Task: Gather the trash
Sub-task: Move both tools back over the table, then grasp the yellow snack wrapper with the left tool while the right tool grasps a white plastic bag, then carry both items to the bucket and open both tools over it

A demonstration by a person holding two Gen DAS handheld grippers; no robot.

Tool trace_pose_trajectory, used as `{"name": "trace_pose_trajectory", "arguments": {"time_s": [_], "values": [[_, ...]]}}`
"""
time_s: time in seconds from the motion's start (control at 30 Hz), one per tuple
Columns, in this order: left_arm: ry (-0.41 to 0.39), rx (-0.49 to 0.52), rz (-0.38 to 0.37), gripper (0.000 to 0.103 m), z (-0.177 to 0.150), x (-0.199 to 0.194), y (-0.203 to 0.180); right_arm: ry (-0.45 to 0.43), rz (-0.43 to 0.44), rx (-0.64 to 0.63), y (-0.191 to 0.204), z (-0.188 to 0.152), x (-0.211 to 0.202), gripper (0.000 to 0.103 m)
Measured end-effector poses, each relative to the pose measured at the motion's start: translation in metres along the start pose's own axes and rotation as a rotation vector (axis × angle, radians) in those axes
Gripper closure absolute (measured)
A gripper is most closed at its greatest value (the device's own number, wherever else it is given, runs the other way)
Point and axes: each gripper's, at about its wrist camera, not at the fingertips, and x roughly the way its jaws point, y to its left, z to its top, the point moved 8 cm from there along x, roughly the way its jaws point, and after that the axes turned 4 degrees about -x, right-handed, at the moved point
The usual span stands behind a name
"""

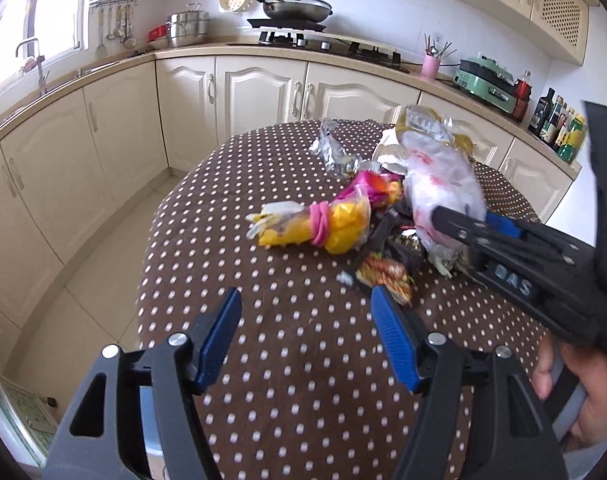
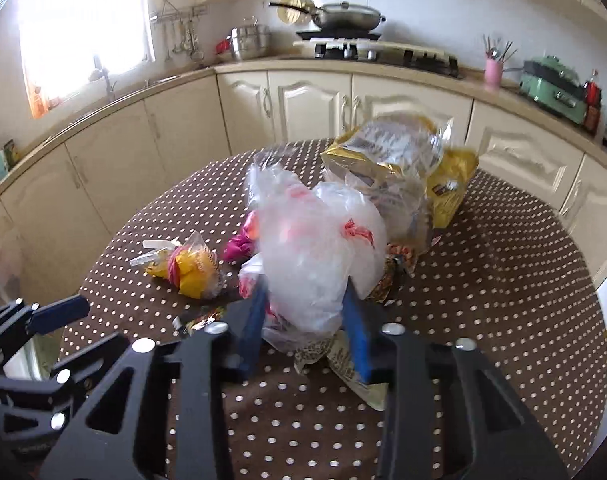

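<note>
Left wrist view: my left gripper point(image 1: 305, 320) hangs released over the dotted surface point(image 1: 263, 360), short of the yellow bundle point(image 1: 335, 228). Right wrist view: my right gripper point(image 2: 305, 320) clenches the clear plastic bag point(image 2: 315, 248) (pile mid-surface). Next, I judge: lift bag, left gathers wrappers.

Both wrist views look steeply down and forward over the dotted table point(image 1: 263, 208), toward the stove point(image 1: 327, 46) at twelve o'clock. The right one sits close to the trash pile point(image 2: 315, 248); the left hangs back.
</note>
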Motion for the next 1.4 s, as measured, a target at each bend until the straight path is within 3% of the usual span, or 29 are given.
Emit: {"name": "trace_pose_trajectory", "arguments": {"time_s": [0.33, 0.6, 0.67, 0.77, 0.8, 0.83, 1.2, 1.4], "values": [[-0.001, 0.025, -0.016, 0.036, 0.027, 0.041, -0.024, -0.067, 0.015, 0.035, -0.009, 0.000, -0.016, 0.077], [-0.009, 0.036, 0.034, 0.037, 0.050, 0.063, -0.029, -0.078, 0.026, 0.037, -0.008, 0.003, -0.017, 0.077], [-0.014, 0.027, 0.014, 0.060, 0.052, 0.061, -0.029, -0.082, 0.028, 0.034, -0.006, 0.003, -0.019, 0.077], [-0.016, 0.032, 0.004, 0.068, 0.052, 0.059, -0.028, -0.084, 0.020, 0.026, -0.004, 0.004, -0.021, 0.078], [-0.030, 0.033, -0.006, 0.079, 0.052, 0.055, -0.027, -0.087, 0.021, 0.025, -0.003, 0.004, -0.022, 0.078], [-0.039, 0.032, -0.008, 0.081, 0.052, 0.052, -0.027, -0.092, 0.017, 0.022, -0.002, 0.005, -0.024, 0.078], [-0.144, -0.021, -0.162, 0.084, 0.042, -0.019, -0.024, -0.172, 0.008, -0.016, 0.018, 0.021, -0.071, 0.080], [-0.195, -0.052, -0.185, 0.084, 0.034, -0.068, -0.006, -0.210, 0.031, -0.052, 0.050, 0.029, -0.099, 0.080]]}}
